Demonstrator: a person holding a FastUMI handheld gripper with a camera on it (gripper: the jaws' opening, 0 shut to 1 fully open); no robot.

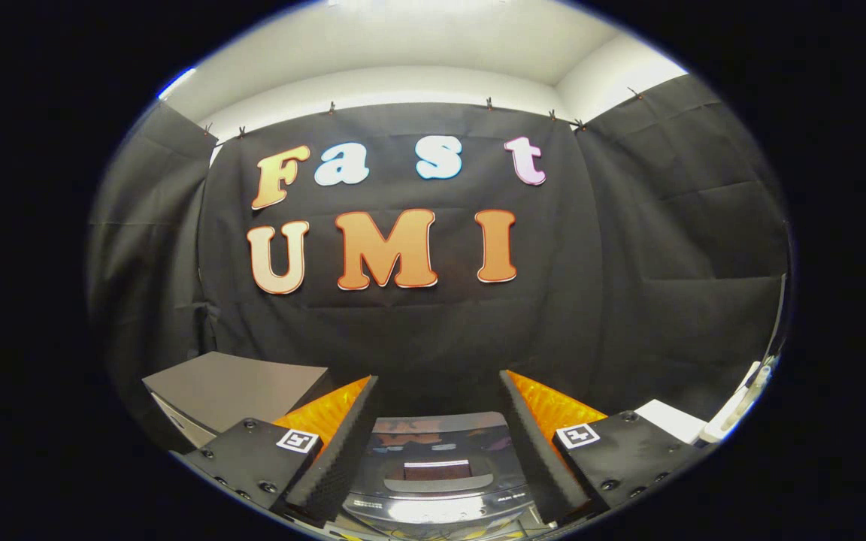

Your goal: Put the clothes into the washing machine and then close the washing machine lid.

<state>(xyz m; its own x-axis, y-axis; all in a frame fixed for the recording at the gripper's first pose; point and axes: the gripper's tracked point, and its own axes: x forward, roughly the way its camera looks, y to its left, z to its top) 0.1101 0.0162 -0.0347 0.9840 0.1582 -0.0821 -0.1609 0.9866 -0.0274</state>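
Below, tongs (439,409) spread (nothing gripped) above washing machine lid (433,451).

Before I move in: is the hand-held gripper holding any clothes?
No. The hand-held gripper is open with nothing between its fingers; the washing machine's glossy lid shows through the gap.

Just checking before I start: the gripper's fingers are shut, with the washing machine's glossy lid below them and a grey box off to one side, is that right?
Not quite. The gripper view shows the gripper open, fingers wide apart and holding nothing. The rest holds: the washing machine's glossy lid lies below, between the fingers, and the grey box sits off to one side.
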